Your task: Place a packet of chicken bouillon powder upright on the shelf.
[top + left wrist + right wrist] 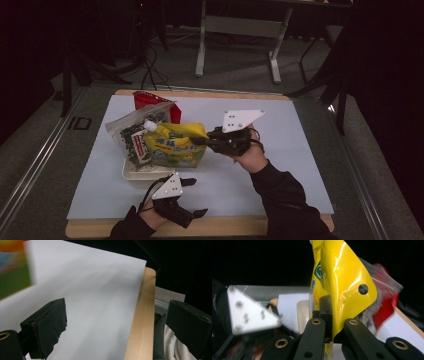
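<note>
The yellow spouted pouch (176, 145) hangs upright over the white tray (131, 175), its edge pinched in the clamped jaws of the right gripper (206, 140). Just behind it stand a clear bag of dark leaves (131, 136) and a red packet (146, 100). The left gripper (196, 197) hovers by the desk's (280, 160) near edge, jaws apart and empty.

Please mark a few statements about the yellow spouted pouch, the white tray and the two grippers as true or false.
1. The right gripper is shut on the yellow spouted pouch. True.
2. The left gripper holds the clear bag of dark leaves. False: its jaws stand open over the white mat, with nothing between them.
3. The pouch lies flat on the mat. False: it stands upright at the white tray.
4. A red packet stands behind the clear bag. True.
</note>
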